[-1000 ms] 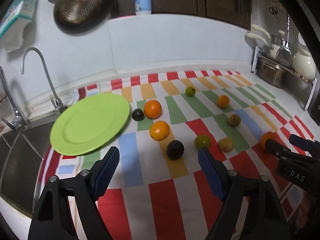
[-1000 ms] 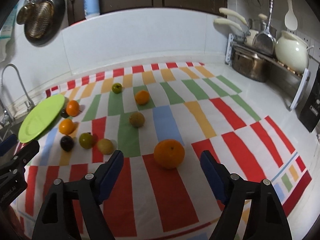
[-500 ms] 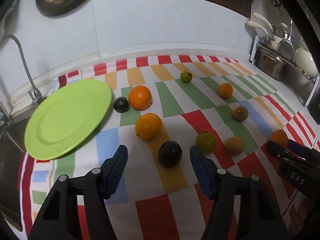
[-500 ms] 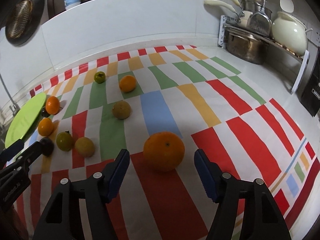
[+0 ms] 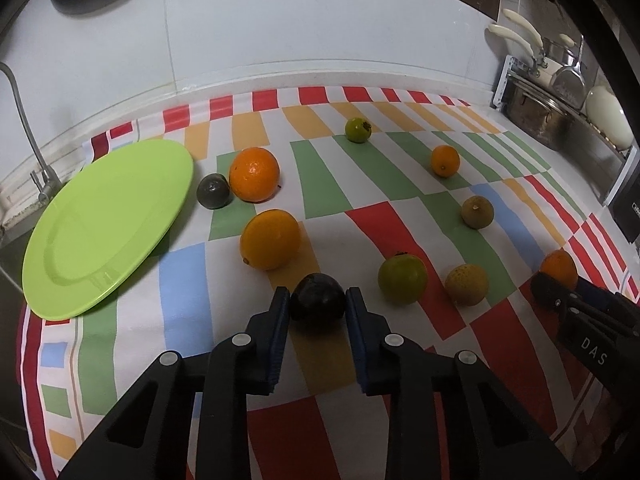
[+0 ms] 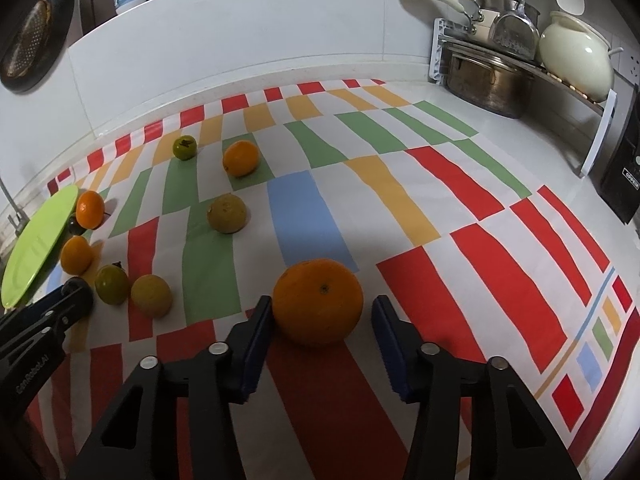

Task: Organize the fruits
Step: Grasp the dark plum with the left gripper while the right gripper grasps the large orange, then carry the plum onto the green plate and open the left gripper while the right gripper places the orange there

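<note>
My left gripper (image 5: 317, 304) has its blue pads touching both sides of a dark purple fruit (image 5: 317, 296) that rests on the striped cloth. My right gripper (image 6: 320, 312) is open around a large orange (image 6: 318, 301); its left pad is near the peel and a gap shows at the right pad. A green plate (image 5: 100, 224) lies at the left, partly off the cloth. Oranges (image 5: 254, 174) (image 5: 270, 239), another dark fruit (image 5: 214, 191), green fruits (image 5: 402, 279) (image 5: 358, 130) and brownish fruits (image 5: 466, 284) (image 5: 477, 212) are scattered on the cloth.
A tap (image 5: 24, 128) and sink edge are at the far left beside the plate. A rack with a steel pot (image 6: 486, 80) and a cream pot (image 6: 576, 54) stands at the back right. A black box (image 6: 624, 168) stands at the right counter edge.
Both grippers moved forward and down. The left jaws closed in on the dark purple fruit. The right jaws narrowed around the large orange.
</note>
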A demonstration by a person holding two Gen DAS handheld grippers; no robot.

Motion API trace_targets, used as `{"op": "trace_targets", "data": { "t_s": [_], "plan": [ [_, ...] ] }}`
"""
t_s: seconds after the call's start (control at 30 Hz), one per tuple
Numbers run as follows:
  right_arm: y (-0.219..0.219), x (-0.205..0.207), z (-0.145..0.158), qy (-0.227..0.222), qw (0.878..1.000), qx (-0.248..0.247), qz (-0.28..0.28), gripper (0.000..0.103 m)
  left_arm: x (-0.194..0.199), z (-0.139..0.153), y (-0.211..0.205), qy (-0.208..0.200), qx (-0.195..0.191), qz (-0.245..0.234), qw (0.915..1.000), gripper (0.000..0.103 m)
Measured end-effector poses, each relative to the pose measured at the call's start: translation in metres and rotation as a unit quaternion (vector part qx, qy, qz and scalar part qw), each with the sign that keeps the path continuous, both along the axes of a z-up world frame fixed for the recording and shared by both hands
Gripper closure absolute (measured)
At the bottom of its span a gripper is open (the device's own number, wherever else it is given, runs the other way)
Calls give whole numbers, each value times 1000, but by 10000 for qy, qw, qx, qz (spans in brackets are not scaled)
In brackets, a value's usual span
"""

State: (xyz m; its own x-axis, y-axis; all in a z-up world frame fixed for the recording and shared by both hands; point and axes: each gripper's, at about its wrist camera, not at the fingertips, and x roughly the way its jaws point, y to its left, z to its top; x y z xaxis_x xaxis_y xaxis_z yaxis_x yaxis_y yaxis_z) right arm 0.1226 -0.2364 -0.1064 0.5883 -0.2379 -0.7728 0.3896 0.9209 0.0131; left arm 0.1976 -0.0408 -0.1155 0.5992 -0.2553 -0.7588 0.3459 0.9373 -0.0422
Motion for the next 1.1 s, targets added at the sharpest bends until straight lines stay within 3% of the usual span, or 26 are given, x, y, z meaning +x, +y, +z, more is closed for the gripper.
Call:
{"op": "trace_targets", "data": {
  "t_s": [0.07,0.5,1.1],
  "plan": [
    [0,0,1,-24,10000,-3,40,60,0,0,0,-5,-10,-3,10000,75],
    [18,-5,24,-291,9984,-39,489,60,-12,22,12,-279,-143,-96,9995,75],
    [98,1,73,-805,9821,-127,1699,60,-28,77,77,-732,-417,337,9959,75]
  ]
}}
